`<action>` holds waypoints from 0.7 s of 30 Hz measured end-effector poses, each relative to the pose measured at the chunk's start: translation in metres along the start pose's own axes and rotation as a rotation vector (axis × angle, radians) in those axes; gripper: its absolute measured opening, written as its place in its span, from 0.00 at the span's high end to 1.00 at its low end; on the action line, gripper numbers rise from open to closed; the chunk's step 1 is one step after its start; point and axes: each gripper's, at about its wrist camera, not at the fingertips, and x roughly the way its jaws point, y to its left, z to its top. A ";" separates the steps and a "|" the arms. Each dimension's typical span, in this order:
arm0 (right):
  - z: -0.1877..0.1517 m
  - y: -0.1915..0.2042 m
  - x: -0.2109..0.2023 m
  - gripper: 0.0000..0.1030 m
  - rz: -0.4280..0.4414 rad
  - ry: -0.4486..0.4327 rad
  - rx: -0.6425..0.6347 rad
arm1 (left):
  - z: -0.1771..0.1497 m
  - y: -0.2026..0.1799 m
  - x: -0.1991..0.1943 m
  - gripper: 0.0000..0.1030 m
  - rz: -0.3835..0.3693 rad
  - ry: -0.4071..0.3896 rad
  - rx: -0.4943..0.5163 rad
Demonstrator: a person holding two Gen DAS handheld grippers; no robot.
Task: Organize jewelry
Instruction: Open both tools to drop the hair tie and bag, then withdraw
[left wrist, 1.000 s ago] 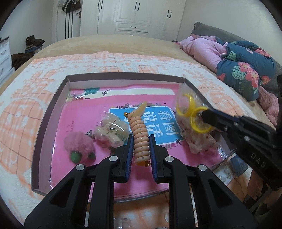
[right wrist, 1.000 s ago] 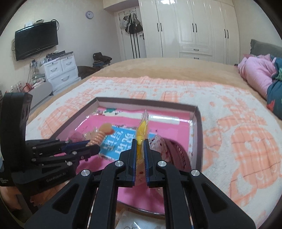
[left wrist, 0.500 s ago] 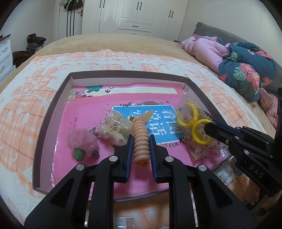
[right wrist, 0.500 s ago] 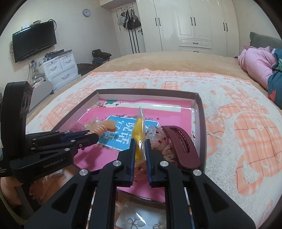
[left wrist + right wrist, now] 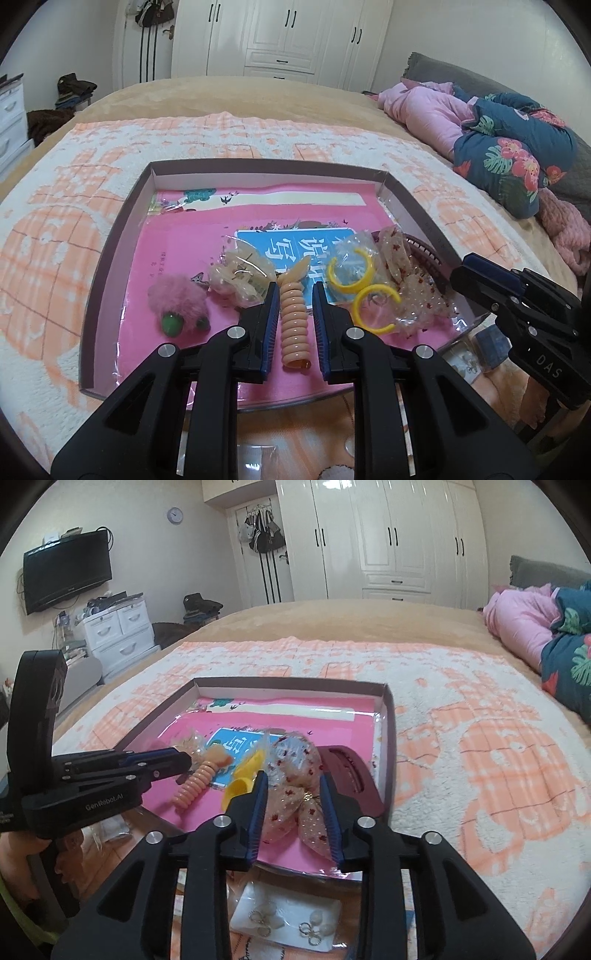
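A shallow brown tray (image 5: 122, 221) with a pink lining lies on the bed. A peach spiral hair tie (image 5: 293, 325) lies in it between the jaws of my open left gripper (image 5: 294, 295), which do not touch it. A clear bag with yellow rings (image 5: 354, 277) lies to its right. My right gripper (image 5: 293, 786) is open, its jaws either side of a clear red-dotted bag (image 5: 295, 771). The yellow rings (image 5: 245, 775) and the hair tie (image 5: 195, 782) show left of it. The tray rim (image 5: 388, 738) is at the right.
A pink fluffy clip (image 5: 177, 302) and a bagged clear clip (image 5: 240, 277) lie at the tray's left. A dark red hair claw (image 5: 351, 775) lies at its right side. A white card of earrings (image 5: 288, 919) lies below the tray's front edge. Pink and floral bedding (image 5: 498, 140) is far right.
My right gripper has opened and let go of the bag with yellow rings, which now lies in the tray. My left gripper has opened and the hair tie lies loose. Both grippers drew back slightly.
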 end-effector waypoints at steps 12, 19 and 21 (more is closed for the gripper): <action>0.003 -0.002 -0.031 0.53 -0.020 -0.061 -0.003 | 0.001 -0.007 -0.033 0.71 -0.016 -0.065 -0.006; -0.005 -0.002 -0.044 0.45 -0.015 -0.064 0.012 | -0.003 -0.009 -0.051 0.50 -0.024 -0.095 -0.006; -0.007 -0.001 -0.049 0.40 -0.013 -0.069 0.020 | -0.005 -0.009 -0.056 0.45 -0.023 -0.101 -0.006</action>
